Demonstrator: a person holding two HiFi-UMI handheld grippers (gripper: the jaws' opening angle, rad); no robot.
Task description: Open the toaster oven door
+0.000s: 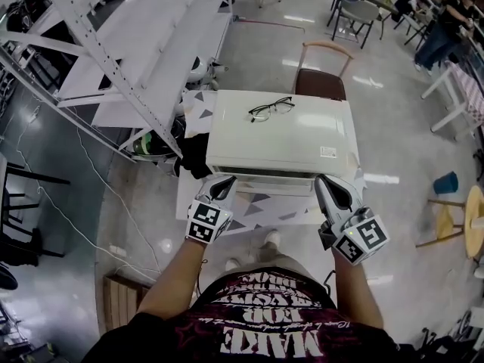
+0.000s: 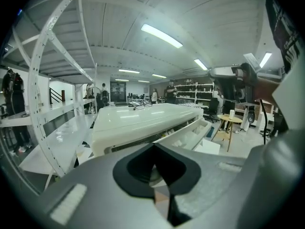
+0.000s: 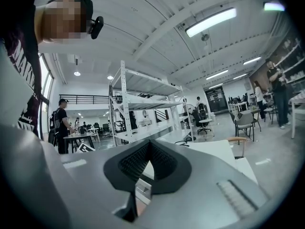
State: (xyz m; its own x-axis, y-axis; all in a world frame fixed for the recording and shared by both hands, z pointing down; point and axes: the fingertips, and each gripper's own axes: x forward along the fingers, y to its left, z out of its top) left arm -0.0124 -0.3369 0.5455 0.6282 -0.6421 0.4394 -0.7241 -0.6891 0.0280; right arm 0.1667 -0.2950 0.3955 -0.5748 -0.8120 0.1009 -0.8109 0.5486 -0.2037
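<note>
the toaster oven door [image 1: 272,184] seems only partly lowered; left tool [image 1: 224,183] and right tool [image 1: 325,184] are closed, holding nothing.

Toaster oven [image 1: 281,138] front mostly hidden from above — interior not discernible

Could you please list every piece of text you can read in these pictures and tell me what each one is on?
"MAKE": on the person's T-shirt, upside down in the head view; its other lines are too distorted to read.
Label on the toaster oven: too small to read.
Left gripper and right gripper cubes: square markers only, no words.
</note>
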